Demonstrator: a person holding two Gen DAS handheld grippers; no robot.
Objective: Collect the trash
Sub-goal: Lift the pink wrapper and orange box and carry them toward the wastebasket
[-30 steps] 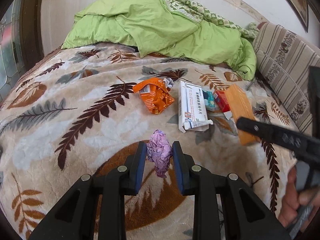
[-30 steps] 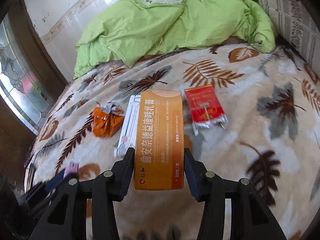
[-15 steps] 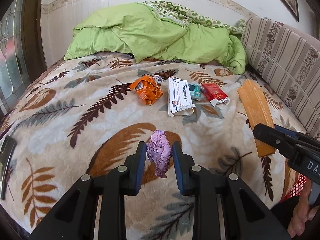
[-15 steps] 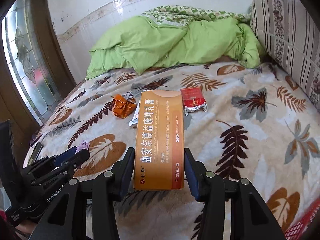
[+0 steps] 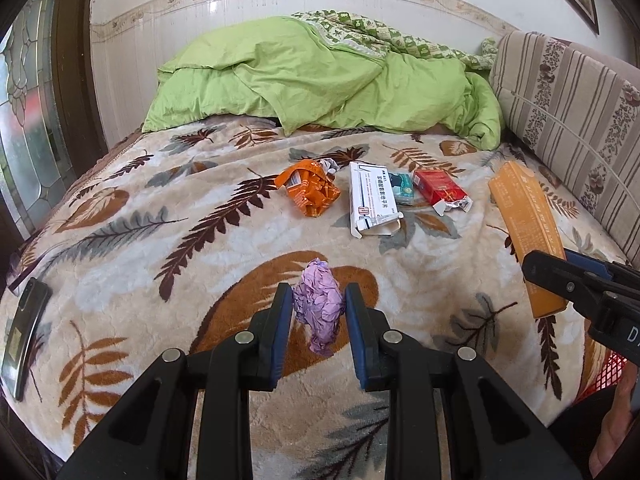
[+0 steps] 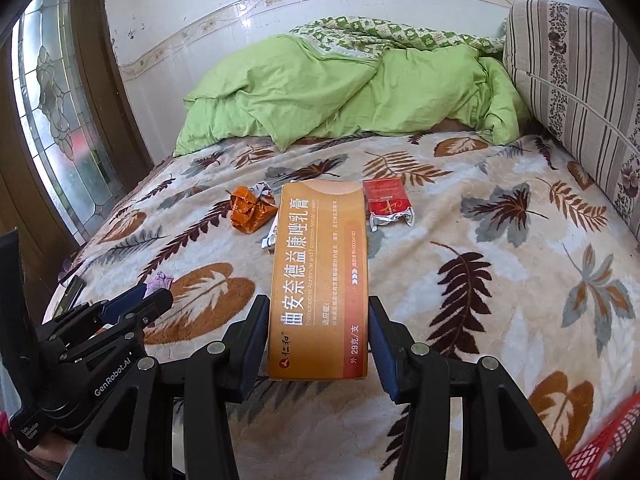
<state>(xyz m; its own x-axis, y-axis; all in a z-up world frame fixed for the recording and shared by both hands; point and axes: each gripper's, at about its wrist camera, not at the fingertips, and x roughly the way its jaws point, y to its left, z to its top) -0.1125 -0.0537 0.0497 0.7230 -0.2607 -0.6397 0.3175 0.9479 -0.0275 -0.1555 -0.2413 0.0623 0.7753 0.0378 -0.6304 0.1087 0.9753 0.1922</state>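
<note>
At bottom centre of each view, your grippers have pulled back from litter pile: left gripper (image 5: 318, 316) pinches purple wad (image 5: 319, 306), right gripper (image 6: 318, 338) clamps orange box (image 6: 320, 280). Orange wrapper (image 5: 312, 192), white box (image 5: 372, 204), red pack (image 5: 438, 192) remain mid-frame on blanket (image 5: 120, 248). Red basket (image 6: 604, 444) lower right, likely drop-off.

Leaf-print blanket (image 5: 120, 240) covers the bed, crumpled green duvet (image 5: 320, 92) at its far end by the tiled wall. Striped cushion (image 5: 568, 120) right; dark phone (image 5: 24, 332) on the blanket's left edge.
</note>
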